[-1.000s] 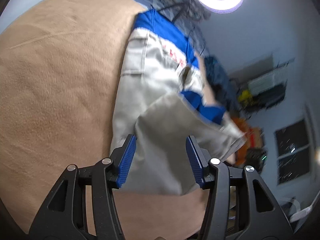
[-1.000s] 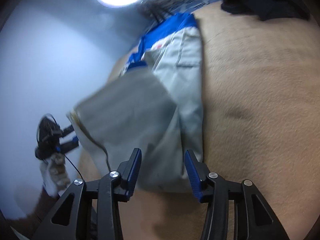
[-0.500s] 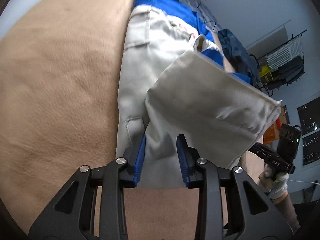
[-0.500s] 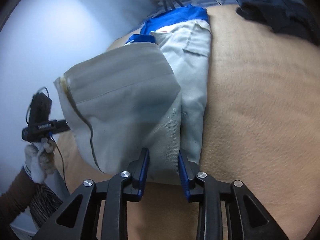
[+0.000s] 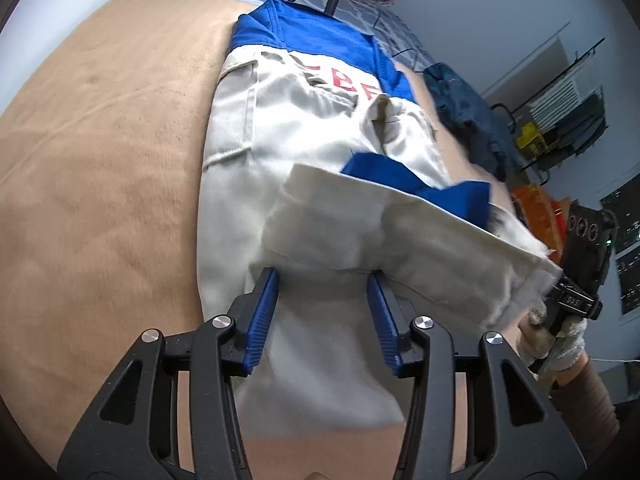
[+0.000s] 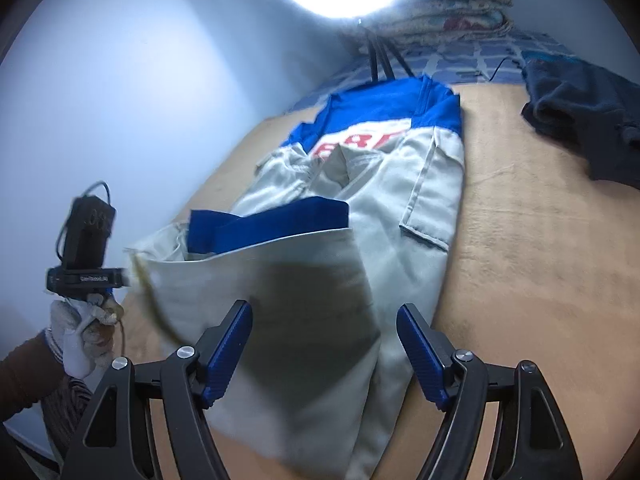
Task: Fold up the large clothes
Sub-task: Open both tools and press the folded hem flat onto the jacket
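Blanket (image 5: 100,152), tan, covers the bed. Work jacket (image 5: 288,128), grey-white with blue yoke, lies lengthwise on it, hem flap lifted forward; woven cloth, soft, light, non-slip: best pinched at hem corners. Left gripper (image 5: 322,312), jaws just reopening, straddles the flap loosely. Right gripper (image 6: 324,344) spread wide, flap released.

Your left gripper (image 5: 323,312) and right gripper (image 6: 325,345) closed on the near hem of the grey-and-blue jacket (image 5: 304,152) half a second ago; both sets of jaws have just been opening, and fabric lies between them unpressed. The lifted flap (image 6: 260,280), then raised towards the cameras, now lies folded forward, exposing its blue lining (image 6: 268,220).
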`<state>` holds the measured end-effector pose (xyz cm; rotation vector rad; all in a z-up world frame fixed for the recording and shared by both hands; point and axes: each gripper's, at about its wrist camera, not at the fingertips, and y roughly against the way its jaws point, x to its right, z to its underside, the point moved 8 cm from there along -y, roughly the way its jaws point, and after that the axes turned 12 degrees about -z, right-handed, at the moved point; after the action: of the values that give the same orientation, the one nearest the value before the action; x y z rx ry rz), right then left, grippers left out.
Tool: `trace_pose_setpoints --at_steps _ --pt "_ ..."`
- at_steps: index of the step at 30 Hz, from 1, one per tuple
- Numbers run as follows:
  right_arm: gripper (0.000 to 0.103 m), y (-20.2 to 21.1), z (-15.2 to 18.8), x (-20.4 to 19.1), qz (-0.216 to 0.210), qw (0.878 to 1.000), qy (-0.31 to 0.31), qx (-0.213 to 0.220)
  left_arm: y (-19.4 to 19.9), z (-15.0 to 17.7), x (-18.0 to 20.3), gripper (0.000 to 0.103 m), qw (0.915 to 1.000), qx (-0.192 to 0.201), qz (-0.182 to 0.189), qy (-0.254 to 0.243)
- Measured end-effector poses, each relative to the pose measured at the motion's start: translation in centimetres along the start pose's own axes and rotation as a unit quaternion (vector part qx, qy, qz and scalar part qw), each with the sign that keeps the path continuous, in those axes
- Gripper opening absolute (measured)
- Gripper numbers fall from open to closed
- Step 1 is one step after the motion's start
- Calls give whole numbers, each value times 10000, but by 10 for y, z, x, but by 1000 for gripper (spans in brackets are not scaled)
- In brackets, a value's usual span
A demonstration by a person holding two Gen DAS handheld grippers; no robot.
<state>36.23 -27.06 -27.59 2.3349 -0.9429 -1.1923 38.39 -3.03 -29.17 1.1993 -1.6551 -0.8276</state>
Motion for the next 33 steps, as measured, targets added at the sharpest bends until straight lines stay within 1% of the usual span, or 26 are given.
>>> trace_pose_setpoints --at_steps 2,4,6,8,9,10,11,12,13,15,16,18,19,21,22,23,24,25,26,27,28,29,30,33 --pt "73 -11 -3 5 -73 10000 -34 13 -8 -5 -2 47 10000 5 -26 -20" --pt "64 -19 -4 7 -201 9997 -91 43 -14 -10 -3 47 10000 19 27 -32" --pt "62 -25 -2 9 -173 9998 -76 -22 -17 -13 -4 47 9999 13 103 -23" --pt "55 -29 0 14 -163 9997 -143 -59 -16 -15 -4 47 9998 56 176 40" --pt "46 -29 1 18 -204 9994 -268 -37 -15 -16 -4 44 9998 66 201 47" --pt "39 -28 2 20 -263 9989 -381 -7 -15 -16 -4 38 9998 68 208 42" --pt "35 -26 2 23 -370 9979 -523 51 -15 -16 -3 37 9998 74 199 36" --pt "28 -24 2 25 -482 9967 -646 110 -15 -17 -3 33 9998 98 197 23" --pt "22 -21 3 25 -540 9958 -726 129 -14 -17 -2 25 9997 132 184 19" --pt "17 -18 3 24 -510 9959 -730 156 -12 -17 -1 20 9997 175 178 50" --pt "14 -17 4 22 -466 9963 -710 166 -9 -18 -1 16 9996 208 178 84" --pt "10 -9 3 18 -383 9964 -722 242 0 -18 -3 11 9995 270 95 140" --pt "9 -5 2 17 -334 9963 -736 282 8 -20 -6 10 9991 354 47 222" --pt "8 12 -2 13 -346 9953 -738 520 16 -26 -12 11 9982 531 -61 259" --pt "8 17 -4 14 -300 9948 -753 615 14 -30 -14 16 9979 600 -184 160" --pt "9 19 -5 20 -129 9944 -805 669 10 -31 -16 19 9979 576 -247 154" --pt "10 16 -3 29 167 9936 -945 601 5 -31 -19 24 9982 480 -287 229" --pt "19 11 1 35 344 9931 -1020 472 2 -31 -22 30 9984 362 -288 316" --pt "22 6 6 38 429 9928 -1065 355 3 -30 -25 32 9987 292 -225 362" --pt "27 5 10 37 405 9929 -1086 283 8 -29 -28 33 9988 297 -141 365" --pt "33 6 12 33 282 9936 -1067 245 14 -28 -32 33 9988 339 -110 346" --pt "35 10 13 30 188 9944 -1016 224 19 -25 -35 33 9988 339 -38 337" --pt "39 18 16 25 92 9952 -950 216 22 -21 -39 34 9990 270 104 348" --pt "44 31 33 16 -129 9955 -941 62 18 -2 -47 34 9976 -88 419 544"
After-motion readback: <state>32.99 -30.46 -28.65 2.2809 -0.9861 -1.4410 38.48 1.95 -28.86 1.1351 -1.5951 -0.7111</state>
